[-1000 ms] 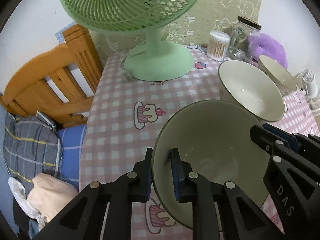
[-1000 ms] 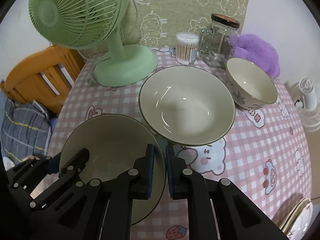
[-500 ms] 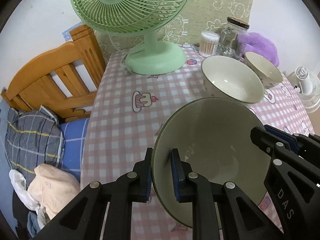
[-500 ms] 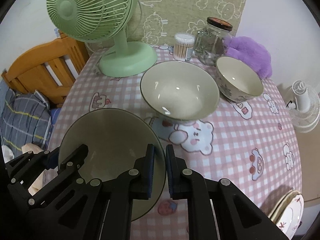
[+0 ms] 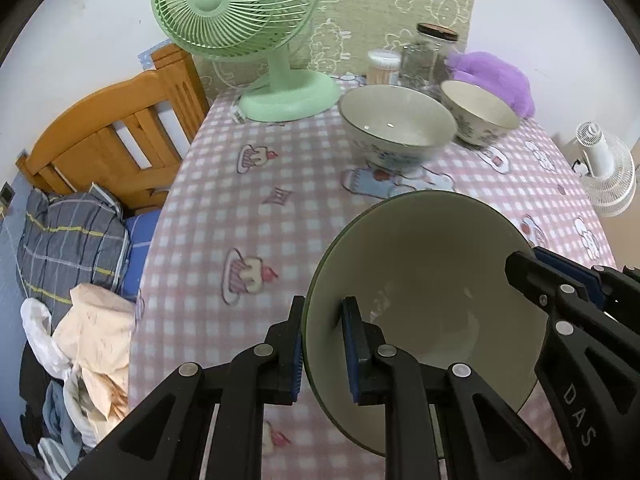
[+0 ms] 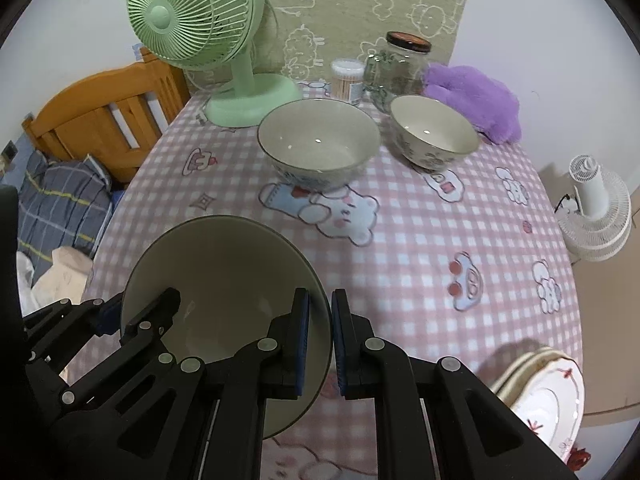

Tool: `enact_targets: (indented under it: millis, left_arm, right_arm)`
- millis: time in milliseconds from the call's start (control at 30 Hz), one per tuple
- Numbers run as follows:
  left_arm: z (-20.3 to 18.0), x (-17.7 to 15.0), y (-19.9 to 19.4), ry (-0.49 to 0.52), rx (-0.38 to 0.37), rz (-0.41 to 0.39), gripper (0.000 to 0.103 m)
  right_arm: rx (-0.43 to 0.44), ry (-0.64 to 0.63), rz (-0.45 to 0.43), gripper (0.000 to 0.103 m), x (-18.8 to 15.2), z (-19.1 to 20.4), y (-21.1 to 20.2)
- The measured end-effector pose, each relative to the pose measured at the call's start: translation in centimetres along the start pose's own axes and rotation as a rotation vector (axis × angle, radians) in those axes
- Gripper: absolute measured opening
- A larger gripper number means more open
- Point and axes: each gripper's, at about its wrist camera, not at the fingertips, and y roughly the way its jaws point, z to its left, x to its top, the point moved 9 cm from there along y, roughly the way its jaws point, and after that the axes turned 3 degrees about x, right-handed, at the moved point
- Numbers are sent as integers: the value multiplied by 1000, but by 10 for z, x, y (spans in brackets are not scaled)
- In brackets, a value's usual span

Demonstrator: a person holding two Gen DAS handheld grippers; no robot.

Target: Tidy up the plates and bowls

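Because one big bowl (image 5: 432,280) is heavy, both pairs of fingers, left gripper (image 5: 322,344) and right gripper (image 6: 320,344), pinch its opposite rims, so it hangs between them above the table (image 6: 420,248).

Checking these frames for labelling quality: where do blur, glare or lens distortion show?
Left wrist view: tablecloth prints smeared, grippers sharp, table edge bowed by fisheye. Right wrist view: small highlights inside the middle bowl, plate stack blurred at the rim, black vignette in the corners.
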Motion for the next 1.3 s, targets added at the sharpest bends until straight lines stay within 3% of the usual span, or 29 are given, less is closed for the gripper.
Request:
enact_targets:
  millis: [667, 1133, 1233, 1300]
  left_arm:
    - [-63, -77, -26, -13, -3, 40, 15]
    - [-75, -98, -25, -6, -9, 77, 15]
    - [-75, -97, -25, -20, -22, 74, 23]
    - [-74, -96, -27, -32, -24, 64, 33]
  right_arm:
    - [70, 5, 66, 14, -98, -55, -26]
    - [64, -13, 87, 14, -114, -61, -28]
    - [63, -9, 91, 14, -114, -61, -27]
    - [73, -9, 89, 14, -113, -61, -28]
